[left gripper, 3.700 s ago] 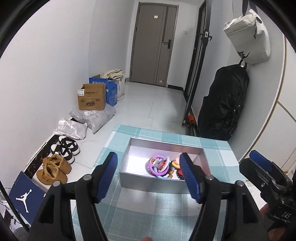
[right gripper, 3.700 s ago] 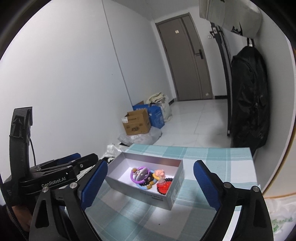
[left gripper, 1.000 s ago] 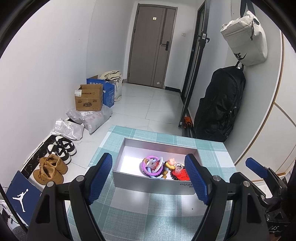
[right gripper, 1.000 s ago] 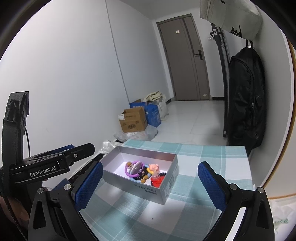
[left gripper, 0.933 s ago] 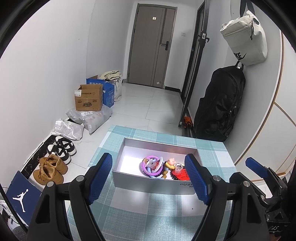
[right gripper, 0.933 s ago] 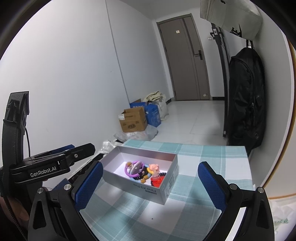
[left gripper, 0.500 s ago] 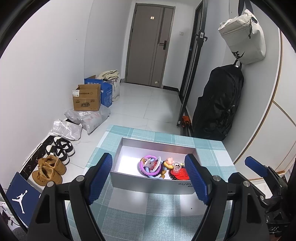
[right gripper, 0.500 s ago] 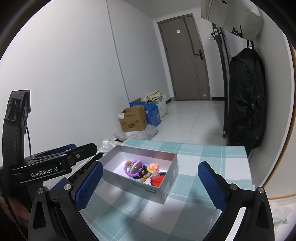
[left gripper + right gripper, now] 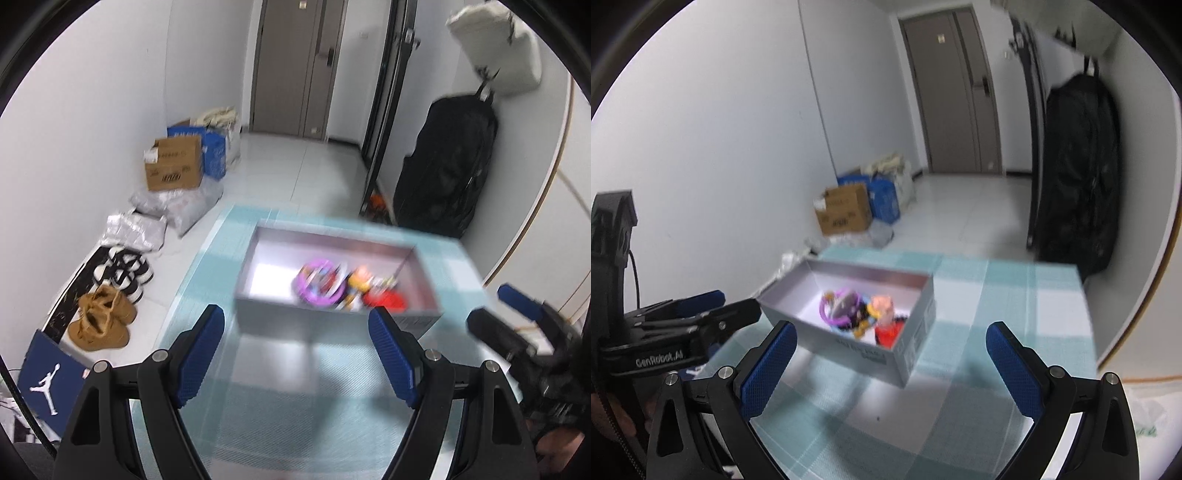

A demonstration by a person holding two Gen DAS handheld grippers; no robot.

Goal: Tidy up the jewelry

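Note:
A grey open box point(image 9: 273, 310) point(image 9: 912, 354) stands on a teal checked tablecloth point(image 9: 280, 398) point(image 9: 1015, 302). Inside lie a purple ring bracelet point(image 9: 317, 284) point(image 9: 836, 306), a small pink and orange figure point(image 9: 881, 306), dark beads and a red piece point(image 9: 386, 297) point(image 9: 886, 336). My left gripper point(image 9: 295, 354) is open and empty, short of the box's near wall. My right gripper point(image 9: 892, 363) is open and empty, in front of the box's near right corner. Each gripper shows at the edge of the other's view. Both views are blurred by motion.
The table's far edge drops to a white tiled floor. On the floor at left are shoes point(image 9: 103, 321), plastic bags and a cardboard box point(image 9: 173, 170) point(image 9: 844, 214). A black backpack point(image 9: 443, 166) point(image 9: 1075, 177) hangs on the right wall.
Both grippers have tipped downward and moved closer to the box, which now sits higher and larger in view. The jaws stay open and the jewelry has not moved.

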